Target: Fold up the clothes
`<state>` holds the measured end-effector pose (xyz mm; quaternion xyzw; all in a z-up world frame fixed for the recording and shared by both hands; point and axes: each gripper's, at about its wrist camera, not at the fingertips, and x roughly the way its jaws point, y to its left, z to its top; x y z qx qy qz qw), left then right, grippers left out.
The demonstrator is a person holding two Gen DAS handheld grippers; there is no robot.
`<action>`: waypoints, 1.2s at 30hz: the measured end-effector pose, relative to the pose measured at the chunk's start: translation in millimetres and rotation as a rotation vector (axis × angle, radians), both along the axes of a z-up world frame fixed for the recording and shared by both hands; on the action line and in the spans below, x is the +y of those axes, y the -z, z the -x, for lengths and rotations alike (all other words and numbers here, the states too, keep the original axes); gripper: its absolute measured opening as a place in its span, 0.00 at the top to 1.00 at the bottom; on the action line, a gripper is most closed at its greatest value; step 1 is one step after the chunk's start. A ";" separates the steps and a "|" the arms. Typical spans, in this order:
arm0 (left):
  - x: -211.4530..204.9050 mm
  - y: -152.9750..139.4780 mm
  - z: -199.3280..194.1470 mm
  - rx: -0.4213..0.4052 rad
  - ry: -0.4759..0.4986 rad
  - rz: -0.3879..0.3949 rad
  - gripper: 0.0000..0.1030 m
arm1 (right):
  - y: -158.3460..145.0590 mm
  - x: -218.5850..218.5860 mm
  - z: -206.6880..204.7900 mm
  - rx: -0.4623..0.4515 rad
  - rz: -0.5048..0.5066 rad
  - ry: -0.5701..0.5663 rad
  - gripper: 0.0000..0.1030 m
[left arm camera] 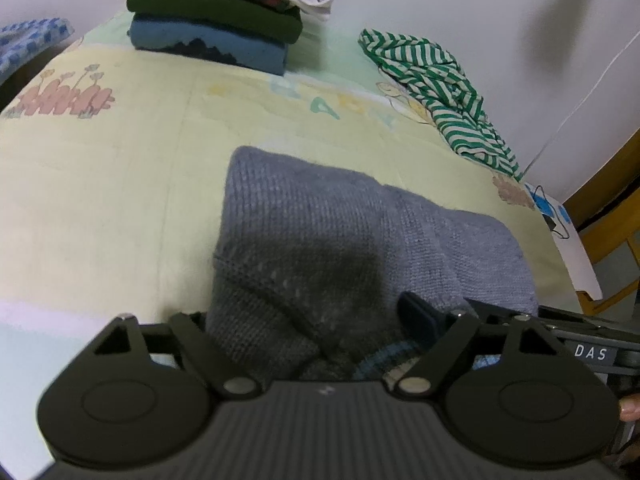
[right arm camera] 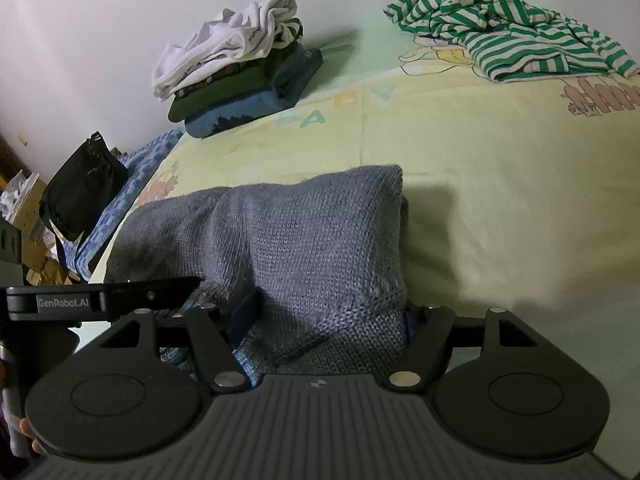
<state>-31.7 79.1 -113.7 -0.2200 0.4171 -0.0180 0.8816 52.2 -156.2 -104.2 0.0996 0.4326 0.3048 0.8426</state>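
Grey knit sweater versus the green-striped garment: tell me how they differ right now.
The grey knit sweater is one plain colour in a chunky knit; the green-striped garment is thin cloth banded green and pale. The sweater lies folded into a compact block at the bed's near edge, close to both grippers; the striped garment lies crumpled and unfolded, far back by the wall. Both rest on the pale yellow bedsheet, apart from the folded stack.
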 end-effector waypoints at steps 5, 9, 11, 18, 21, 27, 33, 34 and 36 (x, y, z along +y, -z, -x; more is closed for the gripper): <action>10.4 1.6 1.9 -0.003 0.016 0.063 0.20 | 0.0 -7.6 0.2 0.047 -0.029 -0.020 0.37; 12.7 0.9 2.3 0.003 0.040 0.067 0.15 | -6.0 -17.8 3.0 0.028 -0.022 -0.030 0.37; 12.2 1.0 2.4 0.003 0.048 0.063 0.14 | -14.4 -27.7 7.3 -0.024 -0.017 0.013 0.36; 6.7 1.0 -1.8 0.014 0.080 0.042 0.06 | -38.7 -5.5 -0.5 -0.203 0.005 0.034 0.35; 9.6 1.1 -2.5 0.021 0.104 0.050 0.06 | -31.6 9.2 -8.8 -0.209 0.103 0.051 0.33; 7.1 2.3 -6.3 0.018 0.123 0.033 0.02 | -12.0 -22.0 -23.2 -0.012 -0.031 0.106 0.28; 7.7 1.6 -8.9 0.025 0.135 0.031 0.02 | -1.3 -14.2 -12.0 0.058 -0.060 0.039 0.27; 7.9 1.5 -8.7 0.026 0.136 0.031 0.02 | -1.0 -14.0 -8.5 0.055 -0.059 0.027 0.27; 6.0 1.0 -9.1 0.025 0.134 0.021 0.02 | -1.6 -12.2 -3.7 0.056 -0.052 0.008 0.27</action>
